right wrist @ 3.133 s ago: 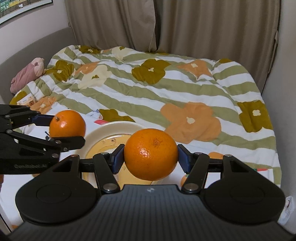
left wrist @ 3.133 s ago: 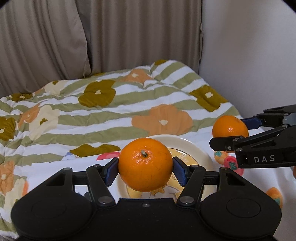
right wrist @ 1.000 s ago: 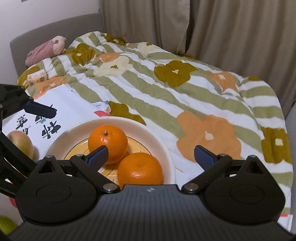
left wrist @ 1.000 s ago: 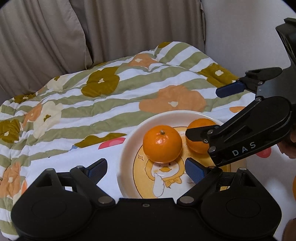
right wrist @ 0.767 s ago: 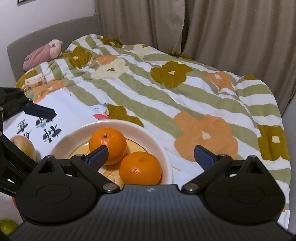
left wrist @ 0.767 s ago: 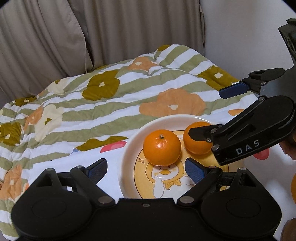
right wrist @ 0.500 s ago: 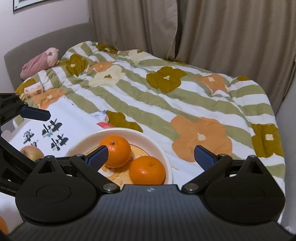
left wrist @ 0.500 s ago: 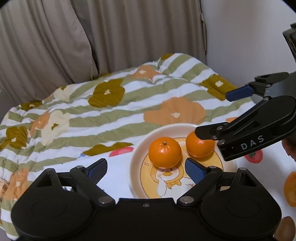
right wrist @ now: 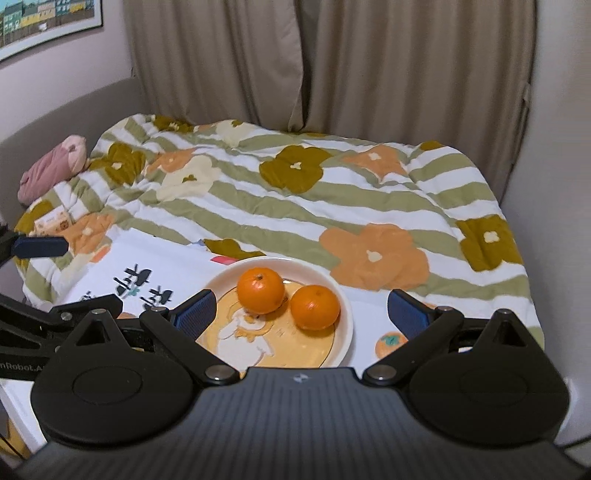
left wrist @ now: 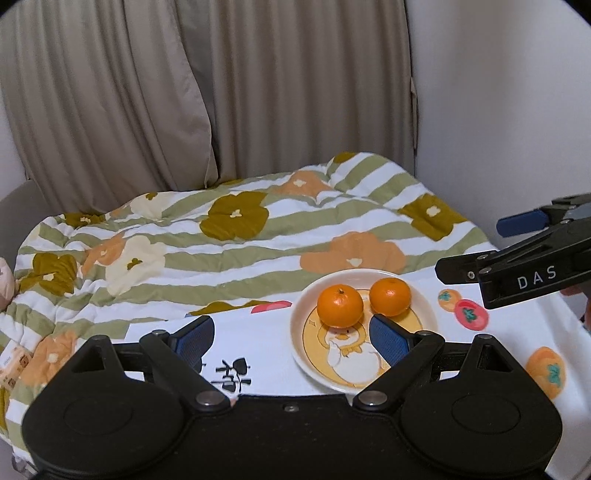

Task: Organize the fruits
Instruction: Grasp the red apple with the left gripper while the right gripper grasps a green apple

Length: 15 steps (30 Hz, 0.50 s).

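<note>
orange on cream: both oranges (left wrist: 340,306) (left wrist: 390,296) now sit side by side on the plate (left wrist: 424,295), freed from the grips that carried them moments ago. left tongs (left wrist: 291,338) and right tongs (right wrist: 301,312) gape wide, empty, pulling up and back. that pair looks sorted. glossy, round, stems up, nearly touching, over the plate's duck print on the bed.

A home bedroom is shown; a bed is covered by a flower-patterned striped quilt (right wrist: 295,192); beige curtains (right wrist: 332,62) are hung behind it; a framed picture (right wrist: 40,22) is mounted on the wall.
</note>
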{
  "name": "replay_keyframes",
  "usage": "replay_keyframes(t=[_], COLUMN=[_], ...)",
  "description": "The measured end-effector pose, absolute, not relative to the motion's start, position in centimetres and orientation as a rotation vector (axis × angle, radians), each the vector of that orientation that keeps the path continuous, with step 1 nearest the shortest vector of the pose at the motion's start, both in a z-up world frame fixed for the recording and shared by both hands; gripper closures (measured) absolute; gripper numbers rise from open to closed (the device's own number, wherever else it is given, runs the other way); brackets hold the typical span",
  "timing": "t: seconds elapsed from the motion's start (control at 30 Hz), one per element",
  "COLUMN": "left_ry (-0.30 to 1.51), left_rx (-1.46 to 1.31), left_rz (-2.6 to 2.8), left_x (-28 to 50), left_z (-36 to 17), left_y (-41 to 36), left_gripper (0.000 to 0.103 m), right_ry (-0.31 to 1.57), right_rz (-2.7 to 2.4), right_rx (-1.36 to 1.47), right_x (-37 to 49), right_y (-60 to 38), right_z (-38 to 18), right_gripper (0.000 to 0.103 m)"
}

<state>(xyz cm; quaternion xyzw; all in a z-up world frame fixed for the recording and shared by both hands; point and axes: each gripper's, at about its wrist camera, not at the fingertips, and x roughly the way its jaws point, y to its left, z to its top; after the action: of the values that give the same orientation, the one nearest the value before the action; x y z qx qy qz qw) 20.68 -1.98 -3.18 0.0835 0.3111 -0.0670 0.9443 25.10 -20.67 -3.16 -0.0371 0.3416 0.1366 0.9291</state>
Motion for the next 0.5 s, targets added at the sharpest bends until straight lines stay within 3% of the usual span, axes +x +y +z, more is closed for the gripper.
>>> replay_keyframes(t=[0.5], left_ry=[0.484], left_rx=[0.113], left_rz=[-0.154], left_x=[11.8], left_z=[-0.5], left_y=[2.9], left_gripper=[0.004], right_ry=[0.686], right_rz=[0.152], right_rx=[0.014], right_x=[14.9], right_y=[-17.2], right_z=[-0.6], right_gripper=[0.0])
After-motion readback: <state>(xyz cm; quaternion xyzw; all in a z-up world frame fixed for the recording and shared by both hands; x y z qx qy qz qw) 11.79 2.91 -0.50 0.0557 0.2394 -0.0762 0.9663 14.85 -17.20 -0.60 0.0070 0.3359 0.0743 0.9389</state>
